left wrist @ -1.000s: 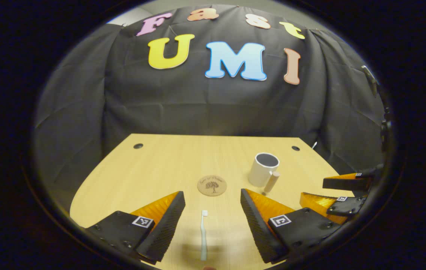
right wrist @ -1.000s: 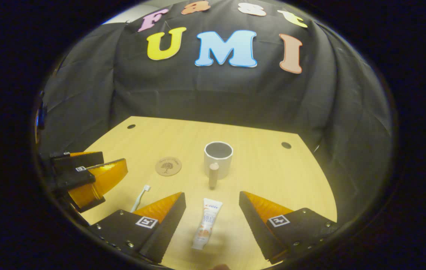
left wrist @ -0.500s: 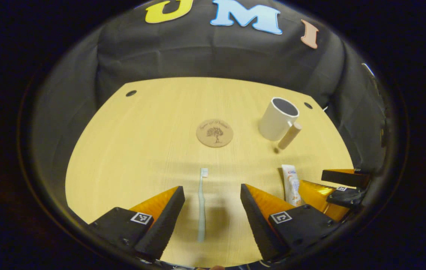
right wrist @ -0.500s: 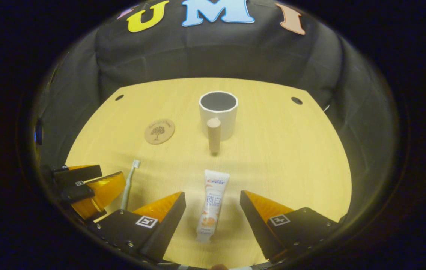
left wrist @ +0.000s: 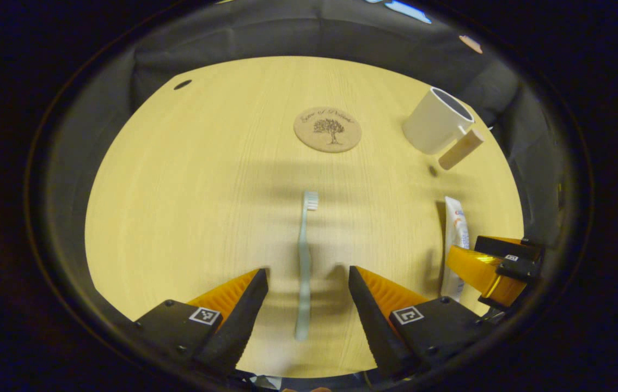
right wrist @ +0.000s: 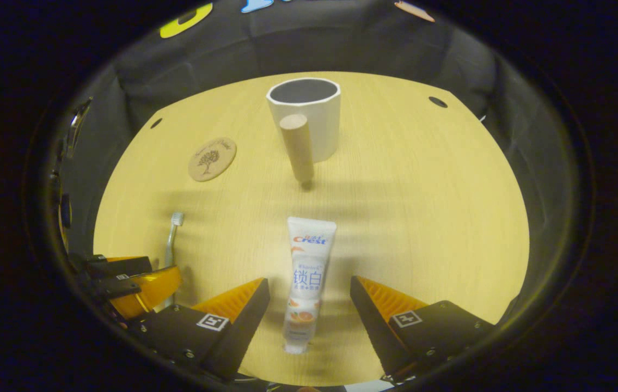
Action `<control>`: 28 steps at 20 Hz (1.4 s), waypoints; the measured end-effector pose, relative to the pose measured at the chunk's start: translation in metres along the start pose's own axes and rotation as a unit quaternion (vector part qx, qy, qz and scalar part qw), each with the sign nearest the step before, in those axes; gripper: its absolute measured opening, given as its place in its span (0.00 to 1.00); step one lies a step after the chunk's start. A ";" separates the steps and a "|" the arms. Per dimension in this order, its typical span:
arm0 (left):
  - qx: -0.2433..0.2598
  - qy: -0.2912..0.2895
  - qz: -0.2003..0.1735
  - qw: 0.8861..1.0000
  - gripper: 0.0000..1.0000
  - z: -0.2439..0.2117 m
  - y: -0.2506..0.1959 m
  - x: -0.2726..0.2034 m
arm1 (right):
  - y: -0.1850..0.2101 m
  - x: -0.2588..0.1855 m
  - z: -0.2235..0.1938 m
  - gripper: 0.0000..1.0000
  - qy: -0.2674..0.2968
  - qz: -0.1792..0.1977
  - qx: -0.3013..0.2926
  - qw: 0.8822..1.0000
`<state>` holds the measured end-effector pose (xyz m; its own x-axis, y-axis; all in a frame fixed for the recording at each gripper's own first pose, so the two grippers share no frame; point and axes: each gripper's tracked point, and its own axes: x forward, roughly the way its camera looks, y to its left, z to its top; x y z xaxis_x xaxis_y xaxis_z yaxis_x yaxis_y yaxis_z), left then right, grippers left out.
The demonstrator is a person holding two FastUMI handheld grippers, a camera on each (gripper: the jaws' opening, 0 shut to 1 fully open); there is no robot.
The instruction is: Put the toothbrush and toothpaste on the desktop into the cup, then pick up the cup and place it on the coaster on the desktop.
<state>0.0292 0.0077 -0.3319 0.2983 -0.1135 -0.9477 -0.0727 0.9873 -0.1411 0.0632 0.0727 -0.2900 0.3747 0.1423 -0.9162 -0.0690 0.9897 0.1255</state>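
**Both hand-held grippers lowered over their targets — grasp step pending**

Since the earlier frames you have pitched both cameras down and brought both tools closer to the surface [left wrist: 178, 179]: the wall has slid nearly out of view and the items now lie between the fingers.

Left hand-held gripper [left wrist: 304, 280]: jaws spread wide, nothing held. The toothbrush [left wrist: 304, 261] lies flat between the fingers, handle end nearest you, bristles pointing toward the cork coaster [left wrist: 327, 129].

Right hand-held gripper [right wrist: 309, 291]: also spread, empty. The toothpaste tube [right wrist: 307, 280] lies flat between its fingers, cap end nearest you, in line with the white cup [right wrist: 309, 117] and its wooden handle [right wrist: 296, 146].

To do this step well, in my judgement:
- Lower until the fingertips nearly touch the surface before closing; the brush is thin and lies flat.
- Centre each item between the pads.
- Take the tube on its fuller lower body; the flat crimped end may slip.
- Close slowly, then lift straight up.
- The cup mouth is narrow, so insert one item at a time.
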 end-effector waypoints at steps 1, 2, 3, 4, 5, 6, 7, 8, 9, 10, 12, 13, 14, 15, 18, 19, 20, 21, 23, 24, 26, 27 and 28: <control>0.005 0.010 0.000 1.000 0.99 -0.003 -0.002 0.004 | 0.001 0.003 -0.002 0.93 0.005 0.001 -0.001 1.000; 0.011 0.017 0.001 1.000 0.99 -0.004 -0.002 0.007 | 0.002 0.005 -0.002 0.93 0.010 0.002 -0.001 1.000; 0.019 0.024 0.003 1.000 0.99 -0.006 -0.001 0.009 | 0.003 0.008 -0.003 0.93 0.015 0.003 0.000 1.000; 0.026 0.031 0.004 0.999 0.99 -0.007 -0.001 0.011 | 0.004 0.011 -0.002 0.93 0.019 0.005 0.002 1.000; 0.032 0.036 0.009 0.999 0.99 -0.006 0.001 0.012 | 0.004 0.014 -0.004 0.93 0.026 0.006 0.005 1.000; 0.040 0.035 0.010 0.999 0.98 -0.004 0.001 0.012 | 0.006 0.014 -0.007 0.93 0.039 0.009 0.006 0.999; 0.045 0.039 0.015 0.998 0.98 -0.003 0.003 0.014 | 0.004 0.015 -0.011 0.93 0.054 0.004 0.005 0.999; 0.045 0.043 0.024 0.998 0.97 -0.003 0.006 0.014 | 0.002 0.016 -0.007 0.93 0.051 0.002 0.004 0.999; 0.044 0.043 0.025 0.998 0.95 -0.003 0.006 0.014 | 0.001 0.017 -0.007 0.91 0.050 0.000 0.003 0.999; 0.044 0.044 0.027 0.998 0.91 -0.003 0.006 0.014 | -0.001 0.016 -0.009 0.81 0.056 -0.003 0.003 0.998; 0.044 0.042 0.027 0.998 0.82 -0.003 0.004 0.014 | -0.006 0.016 -0.008 0.78 0.057 -0.010 0.000 0.998; 0.044 0.043 0.028 0.998 0.78 -0.003 0.004 0.014 | -0.007 0.017 -0.012 0.73 0.064 -0.012 0.003 0.998; 0.045 0.041 0.027 0.998 0.73 -0.003 0.006 0.015 | -0.006 0.016 -0.011 0.69 0.066 -0.012 0.000 0.998; 0.040 0.039 0.029 0.998 0.73 -0.002 0.008 0.014 | -0.007 0.018 -0.012 0.69 0.067 -0.014 -0.003 0.998; 0.047 0.033 0.025 0.998 0.58 -0.001 0.005 0.014 | -0.012 0.014 -0.012 0.48 0.066 -0.022 0.000 0.998; 0.043 0.036 0.024 0.998 0.43 -0.001 0.005 0.013 | -0.013 0.016 -0.014 0.41 0.067 -0.023 -0.003 0.998; 0.050 0.033 0.020 0.998 0.28 -0.002 0.004 0.014 | -0.014 0.016 -0.013 0.36 0.065 -0.021 0.002 0.998; 0.051 0.028 0.020 0.998 0.28 -0.005 0.008 0.012 | -0.013 0.015 -0.013 0.34 0.062 -0.019 0.001 0.998; 0.054 0.024 0.012 0.998 0.16 -0.002 0.007 0.011 | -0.013 0.015 -0.014 0.30 0.060 -0.013 0.010 0.998; 0.057 0.023 0.010 0.998 0.16 -0.002 0.008 0.010 | -0.013 0.015 -0.014 0.30 0.059 -0.009 0.011 0.998; 0.060 0.021 0.009 0.998 0.12 -0.002 0.007 0.011 | -0.013 0.015 -0.014 0.30 0.057 -0.004 0.016 0.998; 0.062 0.023 0.011 0.998 0.12 -0.003 0.008 0.012 | -0.013 0.013 -0.014 0.30 0.052 -0.001 0.021 0.998; 0.063 0.019 0.011 0.998 0.11 -0.001 0.007 0.011 | -0.013 0.013 -0.013 0.23 0.053 0.004 0.025 0.998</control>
<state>0.0310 0.0133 -0.3437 0.2614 -0.0932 -0.9607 0.0430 0.9955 -0.0848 0.0571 0.0619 -0.3089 0.2747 0.1507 -0.9496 -0.0253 0.9884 0.1495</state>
